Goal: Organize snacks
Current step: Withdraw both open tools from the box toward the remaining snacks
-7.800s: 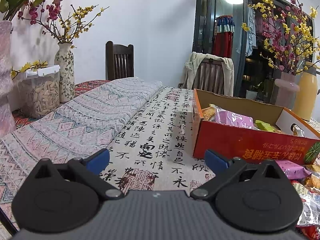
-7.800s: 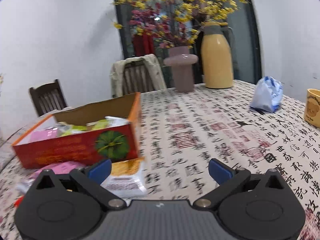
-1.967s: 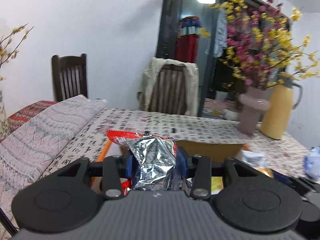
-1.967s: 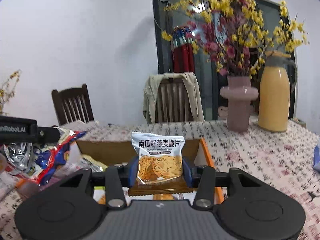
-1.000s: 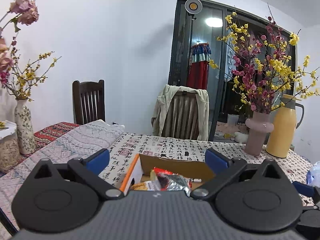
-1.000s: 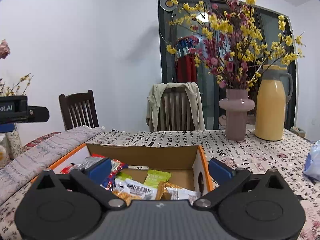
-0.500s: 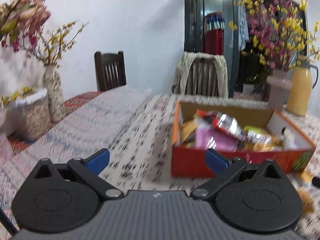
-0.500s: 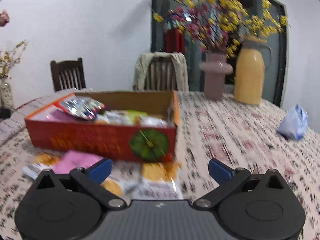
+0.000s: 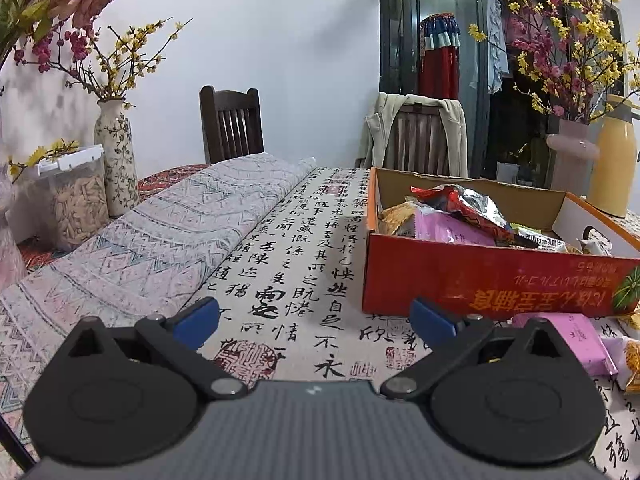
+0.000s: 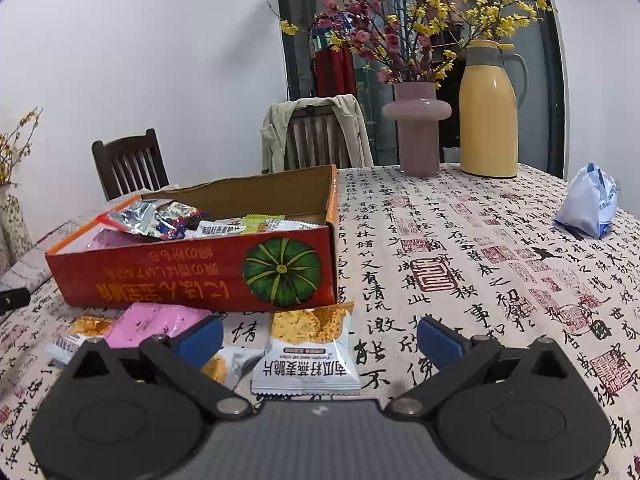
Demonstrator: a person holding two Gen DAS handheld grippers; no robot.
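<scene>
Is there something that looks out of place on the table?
Yes. Several snack packets lie loose on the tablecloth in front of the red box, not inside it. The box's print is upside down.

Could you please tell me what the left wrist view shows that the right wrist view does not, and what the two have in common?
Only the left wrist view shows the clear tub of seeds, the patterned vase beside it and the folded grey cloth.

Only the right wrist view shows the blue and white bag and the white and orange snack packet lying between the open jaws of the right tool.

Both show the orange box filled with snacks, the pink packet in front of it, the yellow jug and the pink vase. The left tool is open too.
</scene>
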